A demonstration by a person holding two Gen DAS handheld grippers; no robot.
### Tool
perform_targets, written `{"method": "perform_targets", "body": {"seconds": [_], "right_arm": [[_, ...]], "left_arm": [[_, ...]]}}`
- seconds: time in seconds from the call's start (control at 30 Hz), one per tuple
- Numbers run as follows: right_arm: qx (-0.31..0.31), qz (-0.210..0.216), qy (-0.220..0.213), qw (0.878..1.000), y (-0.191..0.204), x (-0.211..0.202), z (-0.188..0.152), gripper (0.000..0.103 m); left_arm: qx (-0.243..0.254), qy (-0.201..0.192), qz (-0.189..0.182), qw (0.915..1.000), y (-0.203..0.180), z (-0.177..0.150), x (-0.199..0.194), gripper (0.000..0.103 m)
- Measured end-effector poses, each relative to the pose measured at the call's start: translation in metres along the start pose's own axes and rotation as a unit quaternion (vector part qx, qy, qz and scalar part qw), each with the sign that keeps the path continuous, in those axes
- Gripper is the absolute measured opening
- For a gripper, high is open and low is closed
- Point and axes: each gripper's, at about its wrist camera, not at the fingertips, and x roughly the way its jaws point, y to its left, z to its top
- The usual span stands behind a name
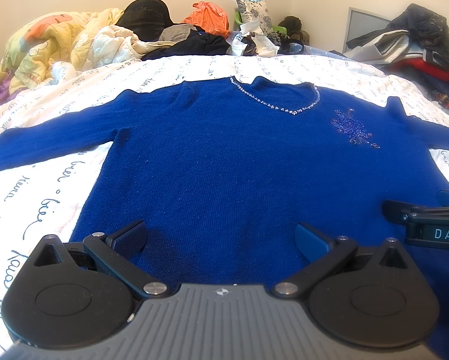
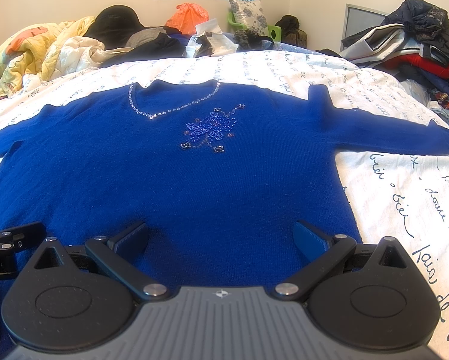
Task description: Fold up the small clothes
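So, left to right: my left gripper (image 1: 220, 238) has its jaws spread wide w/ nothing between them, hovering low over the hem end of the blue sweater (image 1: 224, 165), near its left bottom corner. The sweater lies flat, front up, on the white bedsheet (image 1: 38, 204) w/ script print; hem is toward me, neckline w/ its sparkly trim (image 1: 272, 102) is away from me, so the body's long axis runs straight ahead from my jaws. The sleeves go out sideways: left sleeve (image 1: 44, 141) stretches off to the left edge, right sleeve (image 2: 389, 132) off to the right. A beaded flower patch (image 2: 209, 129) sits on the chest, right of centre in the left view. My right gripper (image 2: 221, 238) is just beside the left one, also gaping, empty, over the hem nearer the right bottom corner. Both sit about level at the hem, neither nearer than the other; each is closest to its own-side corner and sleeve. My guess: no fold started yet, and next I'd need to pinch fabric on my own sides. Piled laundry (image 1: 110, 36) lies beyond the far edge, well apart from the sweater.
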Motion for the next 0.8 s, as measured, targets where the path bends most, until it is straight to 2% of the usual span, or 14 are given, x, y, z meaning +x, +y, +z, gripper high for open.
{"method": "perform_targets", "body": {"seconds": [0.8], "right_arm": [[0.001, 0.002, 0.000, 1.000, -0.0003, 0.0009, 0.0000, 0.103]], "left_arm": [[-0.001, 0.000, 0.001, 1.0000, 0.0021, -0.0009, -0.0004, 0.103]]}}
